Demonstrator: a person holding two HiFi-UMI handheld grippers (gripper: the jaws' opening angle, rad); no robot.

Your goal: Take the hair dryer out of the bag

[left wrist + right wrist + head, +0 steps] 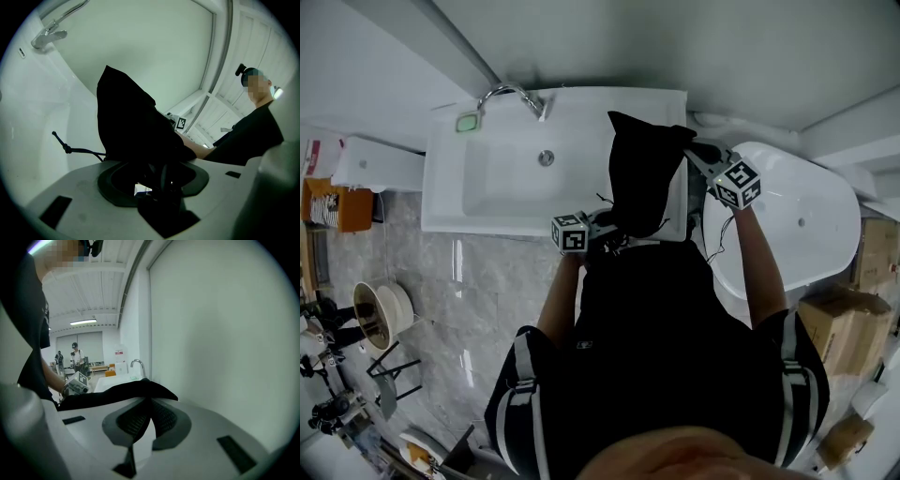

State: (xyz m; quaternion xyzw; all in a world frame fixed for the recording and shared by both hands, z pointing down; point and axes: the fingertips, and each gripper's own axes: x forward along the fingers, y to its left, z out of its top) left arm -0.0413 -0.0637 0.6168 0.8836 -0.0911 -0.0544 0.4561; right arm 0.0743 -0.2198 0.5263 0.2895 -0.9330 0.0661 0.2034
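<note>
A black fabric bag (642,173) stands up over the right end of the white sink (497,192). My left gripper (605,225) is at the bag's lower end. In the left gripper view its jaws stand wide, with the bulky dark bag (126,122) filling the space between them (154,180). A drawstring (70,150) trails off to the left. My right gripper (696,155) is at the bag's upper right side, shut on a fold of the black cloth (112,392) pinched between its pads (149,416). The hair dryer does not show.
A chrome faucet (514,94) rises at the sink's back edge. A white bathtub (811,216) lies to the right, with cardboard boxes (839,323) beside it. The wall stands close behind the sink. The floor at the left is marble tile (469,300).
</note>
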